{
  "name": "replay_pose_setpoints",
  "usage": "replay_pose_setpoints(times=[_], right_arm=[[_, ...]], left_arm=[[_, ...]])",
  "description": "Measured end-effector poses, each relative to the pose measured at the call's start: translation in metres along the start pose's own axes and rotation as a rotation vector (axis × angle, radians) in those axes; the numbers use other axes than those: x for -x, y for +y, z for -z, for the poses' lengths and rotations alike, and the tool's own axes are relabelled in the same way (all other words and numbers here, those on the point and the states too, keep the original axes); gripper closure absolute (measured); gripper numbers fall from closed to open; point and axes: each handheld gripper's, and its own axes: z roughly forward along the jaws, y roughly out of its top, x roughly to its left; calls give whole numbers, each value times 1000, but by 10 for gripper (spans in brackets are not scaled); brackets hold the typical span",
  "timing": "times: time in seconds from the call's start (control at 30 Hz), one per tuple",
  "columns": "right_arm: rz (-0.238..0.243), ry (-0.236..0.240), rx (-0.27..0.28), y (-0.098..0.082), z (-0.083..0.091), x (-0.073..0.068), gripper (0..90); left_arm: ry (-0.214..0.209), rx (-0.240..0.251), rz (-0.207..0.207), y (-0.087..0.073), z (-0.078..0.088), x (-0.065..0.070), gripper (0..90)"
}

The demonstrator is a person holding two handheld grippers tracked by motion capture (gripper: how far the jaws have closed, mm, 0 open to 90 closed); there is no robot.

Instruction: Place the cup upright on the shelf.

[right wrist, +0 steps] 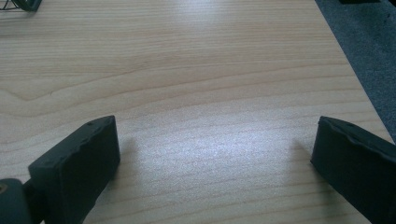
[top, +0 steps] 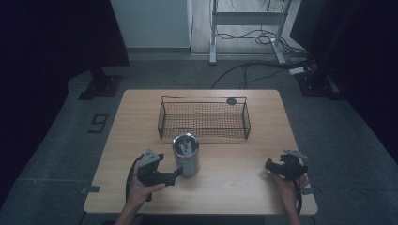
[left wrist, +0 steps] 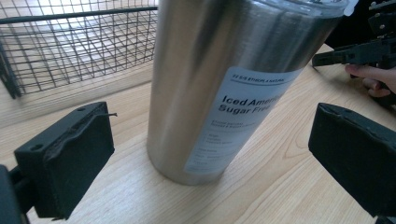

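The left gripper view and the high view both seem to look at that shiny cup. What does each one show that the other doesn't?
Left gripper view: the label on the steel tumbler reads "Iced Americano, Sugar Free", between wide-open jaws that do not touch it.

High view: the tumbler's lid, the whole wire basket, the table, the floor and cables beyond.

Both: the tumbler upright on the wood, part of the basket behind it, and the right gripper off to the side.

1. The left tool (top: 174,174) is black, with a grey three-cornered plate on top and a black cable looping from its rear.
2. The right tool (top: 268,165) is black too, plate and cable alike.
3. Its jaws carry thick black pads (right wrist: 88,158) with a screw hole near the top.
4. Both forearms are bare.
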Motion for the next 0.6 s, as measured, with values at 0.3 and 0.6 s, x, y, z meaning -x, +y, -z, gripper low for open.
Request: replay_pose_setpoints(times=[0.3,0.6], right_arm=[[-2,-3,6,-1,0,0,23],[-2,-6,7,-1,1,1,29]], left_arm=[[4,-15,-24,11,-17,12,0],[37,-27,-37,16,-31,19,0]])
